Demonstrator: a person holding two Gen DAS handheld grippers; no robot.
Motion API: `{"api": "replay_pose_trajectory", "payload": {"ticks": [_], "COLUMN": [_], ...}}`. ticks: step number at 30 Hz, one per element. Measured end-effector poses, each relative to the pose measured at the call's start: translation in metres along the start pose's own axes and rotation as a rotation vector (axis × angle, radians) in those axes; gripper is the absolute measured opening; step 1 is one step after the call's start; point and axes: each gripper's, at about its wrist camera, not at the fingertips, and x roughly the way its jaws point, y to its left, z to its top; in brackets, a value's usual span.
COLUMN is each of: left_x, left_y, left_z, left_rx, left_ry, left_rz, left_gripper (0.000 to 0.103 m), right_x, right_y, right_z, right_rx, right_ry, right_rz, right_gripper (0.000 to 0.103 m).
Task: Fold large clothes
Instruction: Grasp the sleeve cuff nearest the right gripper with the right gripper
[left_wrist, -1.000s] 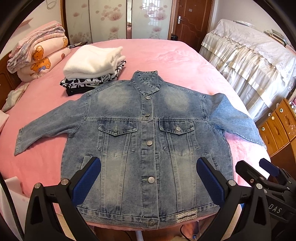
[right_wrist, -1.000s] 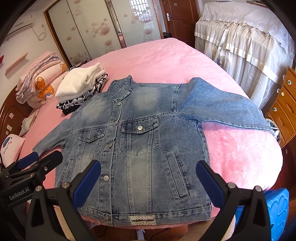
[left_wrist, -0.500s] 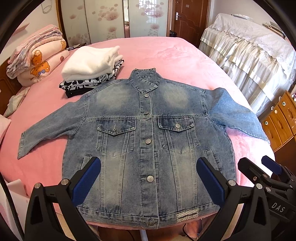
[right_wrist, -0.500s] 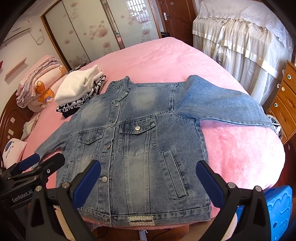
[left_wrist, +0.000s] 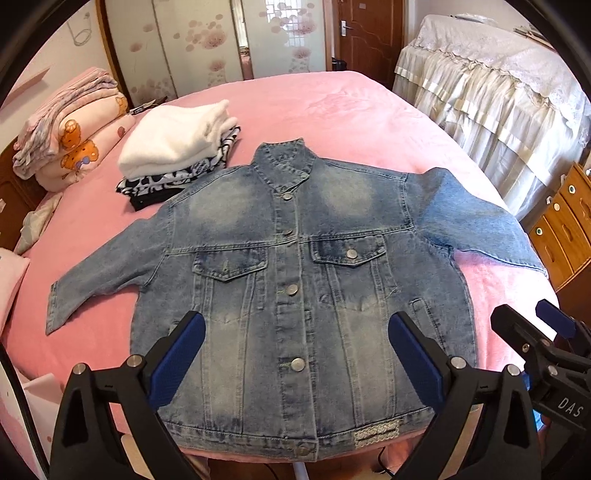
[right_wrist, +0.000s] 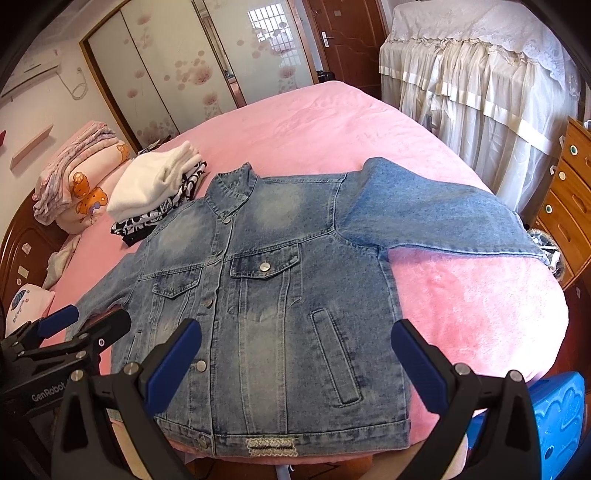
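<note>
The denim jacket is laid flat and face up on the pink bed, buttoned, with its hem at the near edge of the bed and its collar turned toward the far edge. Both sleeves are spread outward: one sleeve reaches toward the left edge, the other sleeve toward the right edge, where its cuff seems to hang a little over.

No fold is made yet. The left tongs are held wide open above the lower part of the jacket, and nothing is gripped. The right tongs are likewise spread open over the hem area, empty.

Denim is judged to be heavy and rather stiff, not slippery and not fragile; thick seams will resist a sharp crease. A good hold is expected at a cuff or at a shoulder seam, where the cloth is doubled, so that a sleeve can be carried across the chest.

Near the far left corner a stack of folded clothes is placed, just beside the jacket shoulder, and rolled bedding lies further left.
</note>
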Motion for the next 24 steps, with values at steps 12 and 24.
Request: {"api": "replay_pose_trajectory", "payload": {"ticks": [12, 24], "left_x": [0.015, 0.070], "left_y": [-0.074, -0.171], "left_z": [0.061, 0.103], "left_rx": [0.081, 0.178], "left_ry": [-0.090, -0.152], "left_rz": [-0.135, -0.279], "left_gripper": [0.099, 0.099], "right_x": [0.005, 0.032], "right_y": [-0.103, -0.257], "right_z": [0.031, 0.048], "right_rx": [0.154, 0.457], "right_ry": [-0.075, -0.064], "right_rz": [-0.102, -0.200], "right_gripper": [0.103, 0.102]}}
